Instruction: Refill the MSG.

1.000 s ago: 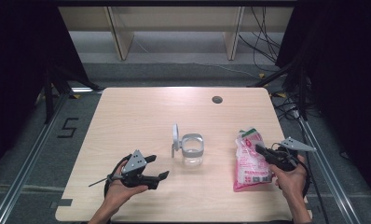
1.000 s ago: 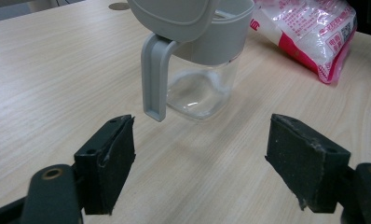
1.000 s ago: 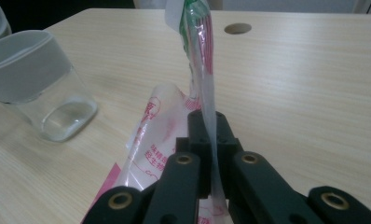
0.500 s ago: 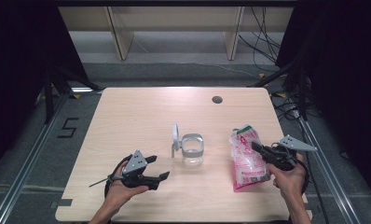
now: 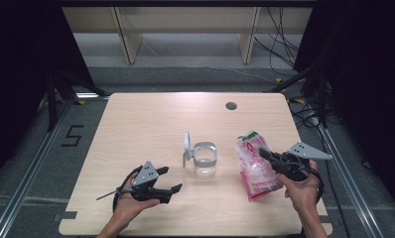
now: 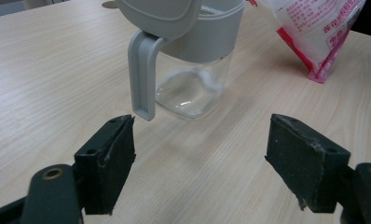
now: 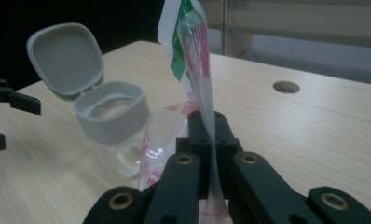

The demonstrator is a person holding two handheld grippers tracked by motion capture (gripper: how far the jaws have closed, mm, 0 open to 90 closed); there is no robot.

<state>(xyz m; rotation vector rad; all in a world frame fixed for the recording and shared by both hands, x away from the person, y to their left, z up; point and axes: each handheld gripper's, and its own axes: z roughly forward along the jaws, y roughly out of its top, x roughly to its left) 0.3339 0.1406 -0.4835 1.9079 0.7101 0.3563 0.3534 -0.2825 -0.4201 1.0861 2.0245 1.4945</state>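
Jar point(image 5: 204, 159) as the landmark: it is a clear glass one with a grey collar, standing upright near the middle of the table point(image 5: 151, 124), its hinged grey lid point(image 5: 186, 145) swung open and standing up on the side toward the left gripper. In the left gripper view the jar point(image 6: 193, 65) looks empty, and a grey tab point(image 6: 143, 79) hangs down its side from the hinge.

To the right of the jar, near it but apart, is the bag point(image 5: 255, 163), a clear plastic pouch with red and white print and a green patch at its top. The right gripper point(image 5: 268, 155) has its 2 jaws pressed together on the bag, pinching it partway up. In the right gripper view the bag point(image 7: 193, 56) rises thin and edge-on from between the closed jaws, and the jar point(image 7: 111, 119) sits beyond to the left with its lid point(image 7: 65, 58) tilted back. In the left gripper view the pouch's bottom corner point(image 6: 321, 70) appears to touch the table. The person's right hand point(image 5: 302, 191) holds this gripper from the near edge of the table.

Nearer the person and to the left of the jar, the left gripper point(image 5: 168, 181) lies low over the table in the left hand point(image 5: 128, 203). Its 2 jaws are spread wide with bare table between them, pointing toward the jar, and the jar's grey tab is just beyond the left pad point(image 6: 110, 161).
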